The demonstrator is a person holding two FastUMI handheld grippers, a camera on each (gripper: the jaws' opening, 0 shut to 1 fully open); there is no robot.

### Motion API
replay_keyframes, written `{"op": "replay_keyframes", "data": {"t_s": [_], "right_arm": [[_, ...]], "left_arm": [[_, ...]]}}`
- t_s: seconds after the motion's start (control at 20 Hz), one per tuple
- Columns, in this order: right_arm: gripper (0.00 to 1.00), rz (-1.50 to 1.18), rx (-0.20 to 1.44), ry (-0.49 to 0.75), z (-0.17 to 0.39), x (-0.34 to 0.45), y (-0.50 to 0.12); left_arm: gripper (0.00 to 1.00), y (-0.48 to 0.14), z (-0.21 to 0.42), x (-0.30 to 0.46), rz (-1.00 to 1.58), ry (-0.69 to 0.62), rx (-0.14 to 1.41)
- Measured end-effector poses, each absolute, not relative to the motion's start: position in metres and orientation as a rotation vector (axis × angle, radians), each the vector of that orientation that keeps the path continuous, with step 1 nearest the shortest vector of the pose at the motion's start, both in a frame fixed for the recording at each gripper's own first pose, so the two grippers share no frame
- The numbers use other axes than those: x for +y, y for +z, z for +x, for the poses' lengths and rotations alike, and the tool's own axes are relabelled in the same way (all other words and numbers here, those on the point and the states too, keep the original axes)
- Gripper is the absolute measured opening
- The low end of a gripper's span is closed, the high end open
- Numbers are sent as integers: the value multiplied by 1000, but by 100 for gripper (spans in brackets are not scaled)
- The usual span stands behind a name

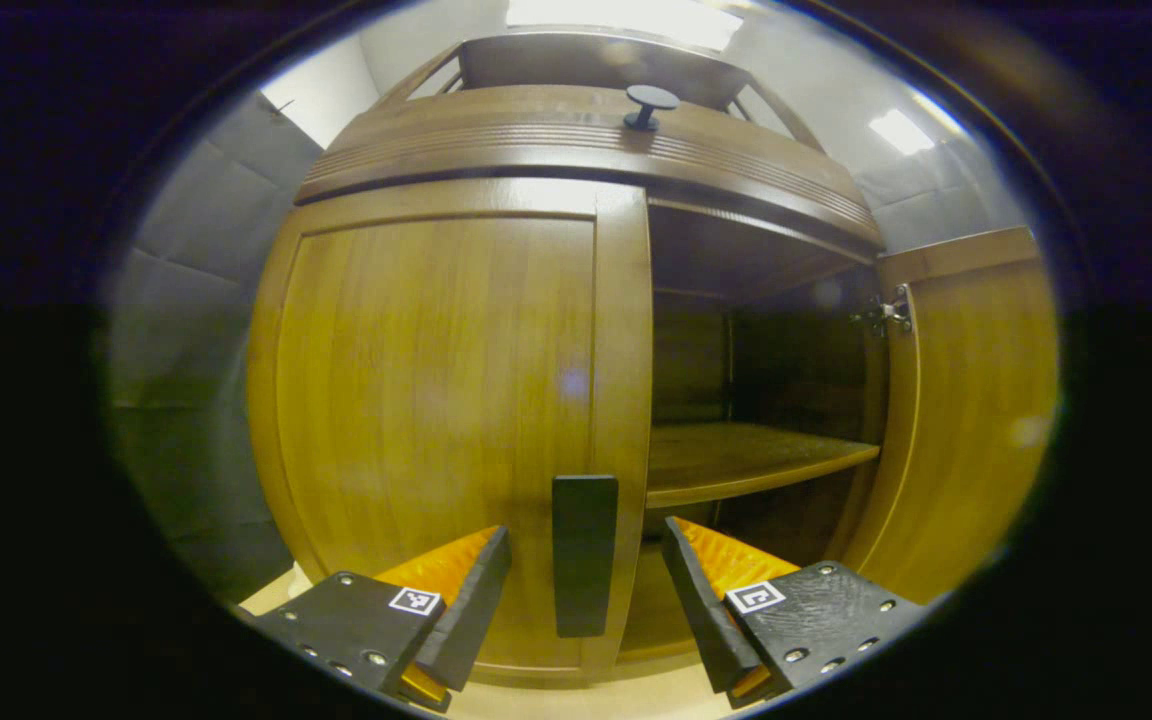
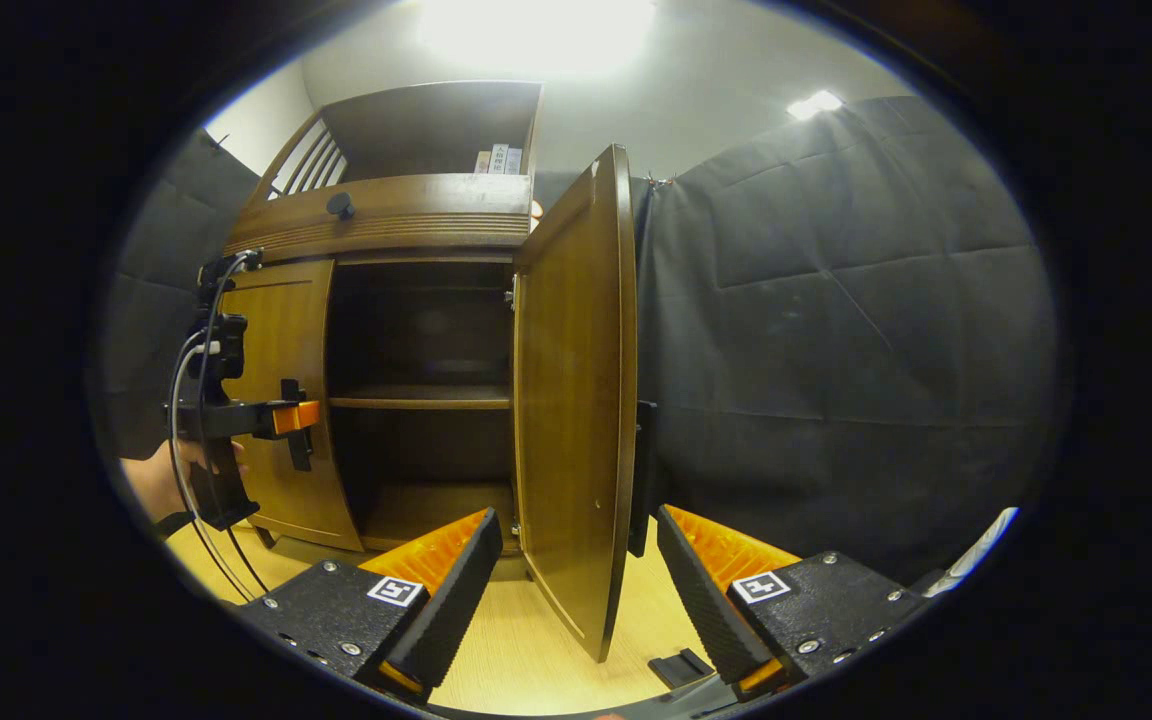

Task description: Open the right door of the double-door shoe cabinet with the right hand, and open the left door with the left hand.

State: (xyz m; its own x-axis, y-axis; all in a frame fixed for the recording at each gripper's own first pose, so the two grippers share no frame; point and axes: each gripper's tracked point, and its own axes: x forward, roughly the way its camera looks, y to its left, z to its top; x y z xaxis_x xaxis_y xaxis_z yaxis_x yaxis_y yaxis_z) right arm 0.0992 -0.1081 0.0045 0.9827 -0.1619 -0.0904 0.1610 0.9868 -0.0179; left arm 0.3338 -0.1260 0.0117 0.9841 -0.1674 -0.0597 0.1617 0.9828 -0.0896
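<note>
The wooden shoe cabinet's left door [image 1: 436,400] is closed. Its black upright handle [image 1: 584,555] stands between the fingers of my left gripper [image 1: 584,610], which is open and a little short of touching it. The right door [image 1: 976,420] is swung out, baring a dark inside with a shelf [image 1: 756,455]. In the right gripper view the right door [image 2: 571,400] shows nearly edge-on, its black handle [image 2: 644,475] on the far side. My right gripper [image 2: 576,600] is open, with the door's lower edge between its fingers and apart from both. Over at the left door [image 2: 281,320], a hand [image 2: 166,480] holds the left gripper [image 2: 288,418].
A drawer front with a black knob [image 1: 650,103] runs above the doors. An open top shelf [image 2: 436,125] holds a few small items. Black cloth wall [image 2: 836,350] hangs right of the cabinet. A small black piece [image 2: 681,665] lies on the light wooden floor [image 2: 526,650].
</note>
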Motion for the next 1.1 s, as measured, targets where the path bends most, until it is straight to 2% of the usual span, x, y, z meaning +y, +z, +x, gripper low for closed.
{"op": "replay_keyframes", "data": {"t_s": [0.15,0.3,0.35,0.4,0.5,0.9,1.1], "right_arm": [[95,-8,99,-158,102,-107,2],[95,-8,105,-152,104,-105,-1],[95,-7,106,-146,105,-104,-2],[95,-7,108,-141,106,-102,-3],[95,-7,108,-128,107,-96,-2],[96,-1,100,-87,114,-74,0],[96,4,95,-70,111,-66,2]], "left_arm": [[93,8,347,-129,-80,-162,83],[46,-5,356,-121,-87,-135,104],[36,-2,354,-124,-97,-149,94],[57,-4,359,-131,-103,-163,86],[36,-4,352,-127,-68,-164,88],[22,4,341,-126,-75,-182,96],[22,14,340,-125,-86,-186,98]]}}
